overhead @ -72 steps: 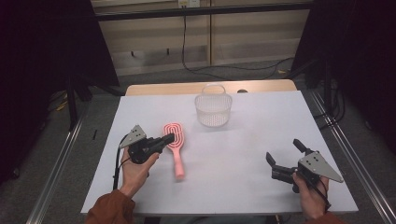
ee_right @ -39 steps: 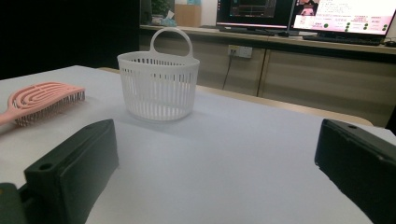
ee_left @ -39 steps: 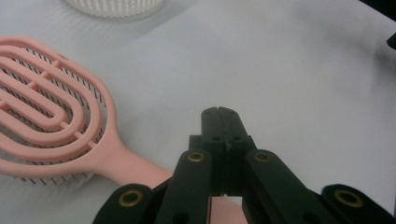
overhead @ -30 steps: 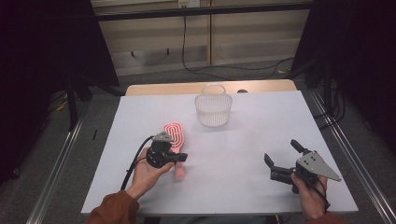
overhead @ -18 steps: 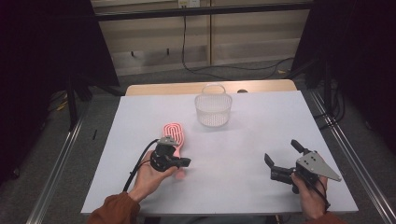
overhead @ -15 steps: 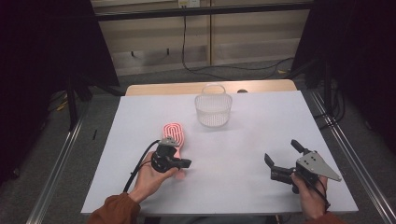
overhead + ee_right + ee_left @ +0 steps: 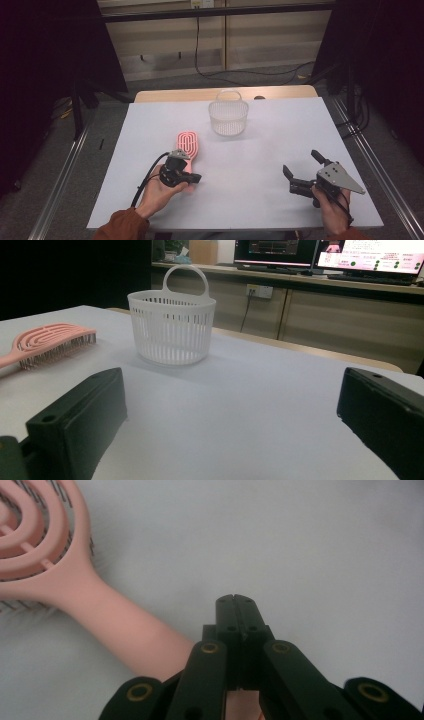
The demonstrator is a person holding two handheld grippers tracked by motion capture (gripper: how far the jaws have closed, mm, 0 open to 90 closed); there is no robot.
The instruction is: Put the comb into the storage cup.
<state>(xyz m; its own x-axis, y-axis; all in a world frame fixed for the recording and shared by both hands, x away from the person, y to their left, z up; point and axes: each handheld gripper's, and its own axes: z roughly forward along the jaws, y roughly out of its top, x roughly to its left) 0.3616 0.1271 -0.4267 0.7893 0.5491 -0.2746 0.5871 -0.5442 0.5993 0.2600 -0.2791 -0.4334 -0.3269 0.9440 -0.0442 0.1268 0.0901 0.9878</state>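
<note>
Your hairbrush [image 7: 188, 145] lies on the table [image 7: 260, 165], left of centre. The basket [image 7: 228, 118] stands behind it to the right, well apart. Your left gripper [image 7: 189, 177] sits over the brush's handle end.

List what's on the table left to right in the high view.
left gripper → pink hairbrush → white basket → right gripper

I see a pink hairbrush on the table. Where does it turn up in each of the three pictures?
High view: the pink hairbrush lies left of centre, its handle running under the left gripper.
Left gripper view: its head sits at the upper left, the handle slanting down to the shut jaws.
Right gripper view: at the far left edge, bristles down.
Shared landmark: the white basket in the high and right gripper views.
</note>
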